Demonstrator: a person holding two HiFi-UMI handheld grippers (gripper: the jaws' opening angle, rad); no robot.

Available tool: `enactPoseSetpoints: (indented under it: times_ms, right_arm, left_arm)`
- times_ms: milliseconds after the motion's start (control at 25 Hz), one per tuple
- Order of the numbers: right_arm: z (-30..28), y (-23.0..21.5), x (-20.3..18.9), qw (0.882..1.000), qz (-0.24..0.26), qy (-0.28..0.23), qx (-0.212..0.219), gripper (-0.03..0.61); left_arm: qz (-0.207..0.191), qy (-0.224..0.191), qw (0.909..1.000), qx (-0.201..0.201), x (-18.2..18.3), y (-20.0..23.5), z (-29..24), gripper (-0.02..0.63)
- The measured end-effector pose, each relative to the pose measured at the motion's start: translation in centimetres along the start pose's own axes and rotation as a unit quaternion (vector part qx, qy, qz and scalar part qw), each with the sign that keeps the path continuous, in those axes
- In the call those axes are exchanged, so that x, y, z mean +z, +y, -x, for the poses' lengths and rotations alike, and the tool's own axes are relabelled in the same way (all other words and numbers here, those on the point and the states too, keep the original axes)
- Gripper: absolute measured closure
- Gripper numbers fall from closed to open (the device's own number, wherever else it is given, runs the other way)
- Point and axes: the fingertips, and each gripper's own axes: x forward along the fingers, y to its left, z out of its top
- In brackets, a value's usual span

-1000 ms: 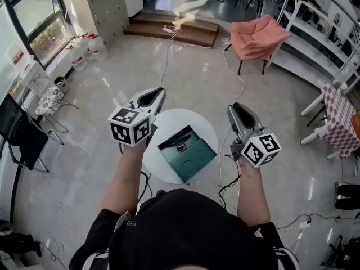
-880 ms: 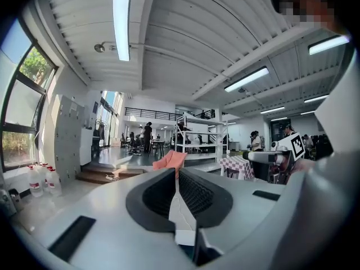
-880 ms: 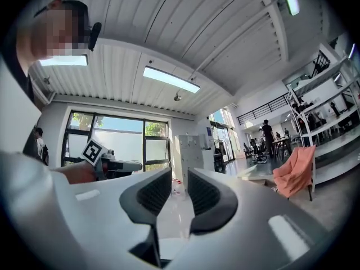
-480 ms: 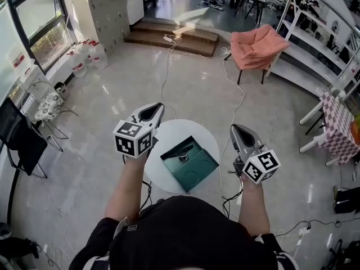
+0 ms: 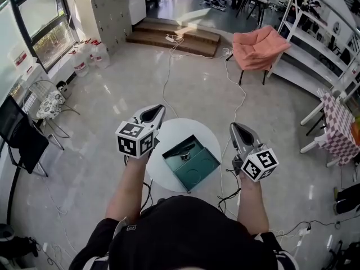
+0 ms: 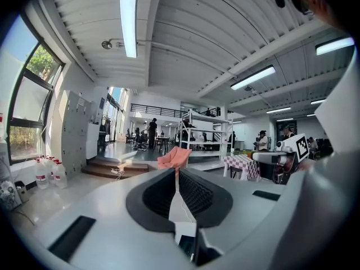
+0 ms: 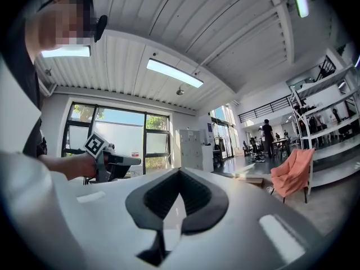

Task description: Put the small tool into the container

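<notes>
One round white table (image 5: pixel 169 129) carries the open teal container (image 5: pixel 198 171). The left gripper (image 5: pixel 159 107) and right gripper (image 5: pixel 233 125) hover on either side of it, each with jaws pressed together on nothing. The small tool (image 5: pixel 183 153) lies inside the container.

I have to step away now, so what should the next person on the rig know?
Left gripper: shut, empty, by the round table's left edge.
Right gripper: shut, empty, off the table's right side.
Green container: open, on the table; a dark small tool appears to lie inside it.
Done: tool looks placed.
Left: apparently nothing; confirm up close.
</notes>
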Motion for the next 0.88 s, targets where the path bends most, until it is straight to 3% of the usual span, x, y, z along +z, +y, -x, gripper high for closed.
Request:
enactPoseSetpoints:
  times_ms: [880]
  right_arm:
    - [0.8,1.7,-1.8,1.000,-0.010,0.024,0.002,0.571]
  left_arm:
    - [0.015,0.011,0.9997,-0.015,-1.5,-0.6,0.1,0.588]
